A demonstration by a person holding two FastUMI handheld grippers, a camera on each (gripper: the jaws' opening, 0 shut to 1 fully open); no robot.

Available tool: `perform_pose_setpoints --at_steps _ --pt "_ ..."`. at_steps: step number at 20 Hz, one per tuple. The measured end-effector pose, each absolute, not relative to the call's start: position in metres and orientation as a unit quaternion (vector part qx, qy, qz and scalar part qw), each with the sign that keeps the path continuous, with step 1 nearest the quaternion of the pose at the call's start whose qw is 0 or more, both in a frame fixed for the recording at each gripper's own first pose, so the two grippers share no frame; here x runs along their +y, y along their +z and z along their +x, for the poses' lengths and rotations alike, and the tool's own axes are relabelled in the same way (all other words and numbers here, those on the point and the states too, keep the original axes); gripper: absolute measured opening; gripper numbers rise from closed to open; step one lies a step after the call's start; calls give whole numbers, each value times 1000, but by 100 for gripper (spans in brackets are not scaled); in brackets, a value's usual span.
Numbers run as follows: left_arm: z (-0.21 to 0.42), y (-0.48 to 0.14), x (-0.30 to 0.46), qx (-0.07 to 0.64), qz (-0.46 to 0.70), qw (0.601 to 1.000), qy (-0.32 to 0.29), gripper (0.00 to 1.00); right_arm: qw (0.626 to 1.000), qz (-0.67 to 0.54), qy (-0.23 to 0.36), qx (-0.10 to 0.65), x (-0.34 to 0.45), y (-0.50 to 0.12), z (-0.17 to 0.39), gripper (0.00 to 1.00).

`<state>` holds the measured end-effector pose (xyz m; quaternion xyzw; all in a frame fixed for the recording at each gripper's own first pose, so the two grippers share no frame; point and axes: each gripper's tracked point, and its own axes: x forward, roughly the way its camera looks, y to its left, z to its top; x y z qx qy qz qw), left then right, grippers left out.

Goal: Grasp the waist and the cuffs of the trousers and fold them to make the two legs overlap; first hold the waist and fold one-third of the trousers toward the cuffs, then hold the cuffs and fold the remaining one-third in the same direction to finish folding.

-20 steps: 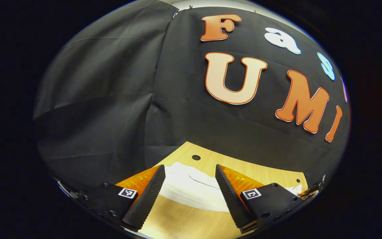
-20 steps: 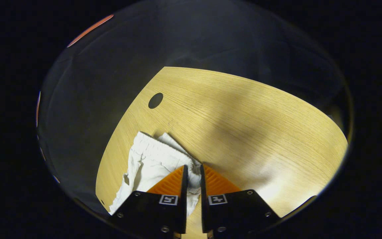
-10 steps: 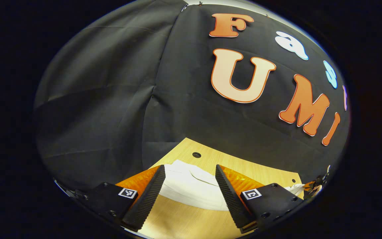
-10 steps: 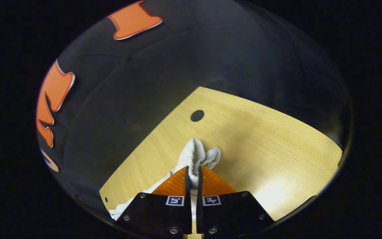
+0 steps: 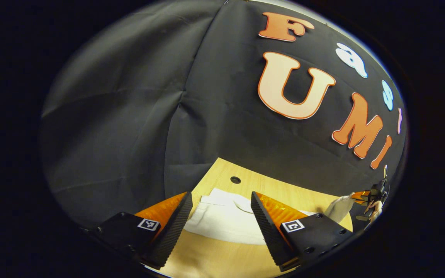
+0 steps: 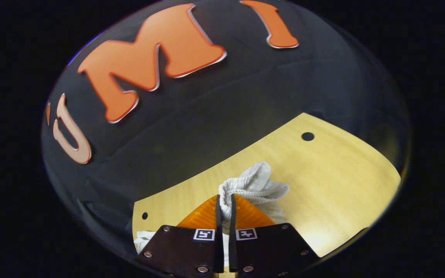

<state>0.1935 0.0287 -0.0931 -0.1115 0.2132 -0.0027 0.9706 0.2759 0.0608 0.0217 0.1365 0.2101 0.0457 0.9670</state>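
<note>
Across the pale wooden worktop (image 5: 284,191) white trousers (image 5: 222,222) lie spread flat, one end near the left hand-held gripper (image 5: 219,227), the far end raised off the wood at the right edge of the left gripper view. Worktop has small round holes near its back edge (image 6: 307,136); booth cloth hangs right behind it.

Trousers in right gripper view: gathered elastic end, likely the waist (image 6: 251,185), bunched and sticking up above the right hand-held gripper (image 6: 225,216). Jaws nearly closed, only a thin slit between them, cloth pinched in that slit, both fingers pressing on it. Grip sits on the ribbed band, probably because that thick edge holds well and carries the whole width along when lifted. Rest of the cloth trails down toward the wood below.

Left hand-held gripper: jaws wide apart, nothing between them, hovering low just above the near end of the trousers, not touching as far as I can tell. Likely placed there to take the cuff end so both ends move together for the leg-over-leg fold.

Far off in the left gripper view, the right hand-held gripper and the hand (image 5: 375,208) holding it show small, with lifted white cloth just beside them.

Judgement: first fold barely started; left grasp not yet made.
</note>
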Motion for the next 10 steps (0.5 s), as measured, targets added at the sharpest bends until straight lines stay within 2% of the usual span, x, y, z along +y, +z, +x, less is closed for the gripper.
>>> perform_pose_setpoints --at_steps 3,10 --pt "200 -98 44 220 -120 968 -11 99 962 105 74 241 90 3 256 5" --pt "199 -101 45 237 -121 964 -12 99 948 11 95 304 73 14 255 5"
